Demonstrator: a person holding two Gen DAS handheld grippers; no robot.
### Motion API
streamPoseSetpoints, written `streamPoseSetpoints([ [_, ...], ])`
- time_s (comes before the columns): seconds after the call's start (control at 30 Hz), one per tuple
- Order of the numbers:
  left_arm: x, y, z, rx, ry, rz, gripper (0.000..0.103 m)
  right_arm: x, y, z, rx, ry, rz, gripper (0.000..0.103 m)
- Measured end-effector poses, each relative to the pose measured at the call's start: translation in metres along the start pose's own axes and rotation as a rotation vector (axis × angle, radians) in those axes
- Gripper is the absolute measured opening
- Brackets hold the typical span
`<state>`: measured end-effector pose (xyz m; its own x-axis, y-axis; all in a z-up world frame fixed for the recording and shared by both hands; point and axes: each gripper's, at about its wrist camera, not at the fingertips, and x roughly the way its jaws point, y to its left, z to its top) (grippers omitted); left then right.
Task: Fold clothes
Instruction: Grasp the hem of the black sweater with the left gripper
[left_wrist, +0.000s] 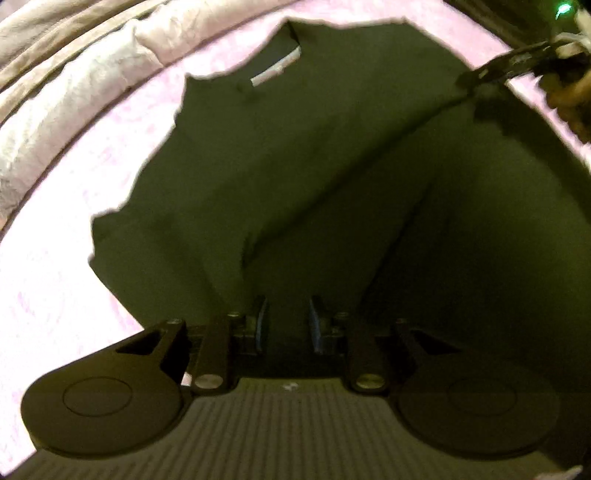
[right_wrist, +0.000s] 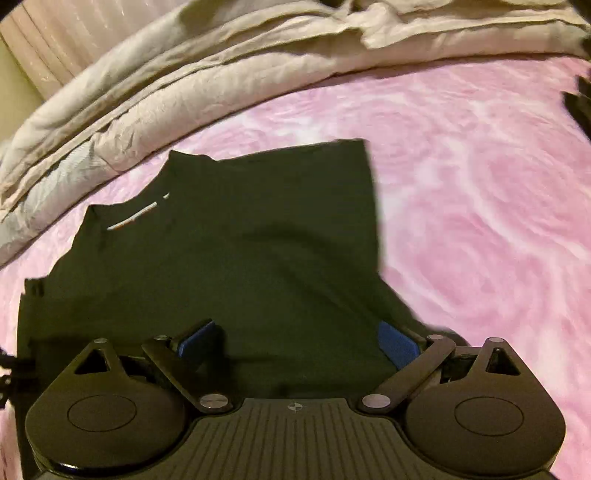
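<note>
A dark green shirt (left_wrist: 295, 177) with a white neck label (left_wrist: 275, 70) lies on a pink patterned bedspread (left_wrist: 55, 280). In the left wrist view my left gripper (left_wrist: 288, 325) sits low over the shirt's near part, its blue pads a narrow gap apart with dark cloth between them; I cannot tell if it grips. The right gripper (left_wrist: 476, 75) shows at the upper right at the shirt's edge. In the right wrist view my right gripper (right_wrist: 297, 339) is wide open over the shirt (right_wrist: 221, 258), blue pads (right_wrist: 397, 343) spread far apart.
A crumpled beige duvet (right_wrist: 184, 85) lies along the far side of the bed, also showing in the left wrist view (left_wrist: 74, 81). Bare pink bedspread (right_wrist: 480, 203) extends to the right of the shirt. A pale wall or headboard (right_wrist: 48, 48) stands at the far left.
</note>
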<state>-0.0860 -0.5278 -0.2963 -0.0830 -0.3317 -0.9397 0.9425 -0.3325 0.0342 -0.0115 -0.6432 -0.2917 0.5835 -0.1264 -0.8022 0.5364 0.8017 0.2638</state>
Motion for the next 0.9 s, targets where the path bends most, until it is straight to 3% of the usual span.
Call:
streamPoseSetpoints([
  [0.13,-0.011,-0.004,-0.012,-0.033,0.038,0.055,0.023,-0.029,-0.016,-0.033,0.007,0.031,-0.031,0.097],
  [0.27,-0.028,-0.008,-0.040,-0.097,0.091,0.094,0.023,-0.049,-0.030,-0.079,0.043,0.137,-0.019,0.097],
  [0.33,-0.042,-0.017,-0.052,-0.130,0.100,0.102,0.023,-0.063,-0.032,-0.097,0.039,0.149,-0.008,0.097],
  [0.6,-0.090,-0.097,-0.111,-0.189,0.098,0.071,0.030,-0.104,-0.031,-0.152,-0.024,0.273,-0.030,0.102],
  [0.73,-0.097,-0.151,-0.140,-0.113,0.111,0.024,0.033,-0.121,-0.034,-0.182,-0.055,0.339,-0.052,0.102],
  [0.9,-0.112,-0.215,-0.186,0.096,0.069,-0.006,0.041,-0.150,-0.022,-0.215,-0.075,0.372,-0.142,0.102],
])
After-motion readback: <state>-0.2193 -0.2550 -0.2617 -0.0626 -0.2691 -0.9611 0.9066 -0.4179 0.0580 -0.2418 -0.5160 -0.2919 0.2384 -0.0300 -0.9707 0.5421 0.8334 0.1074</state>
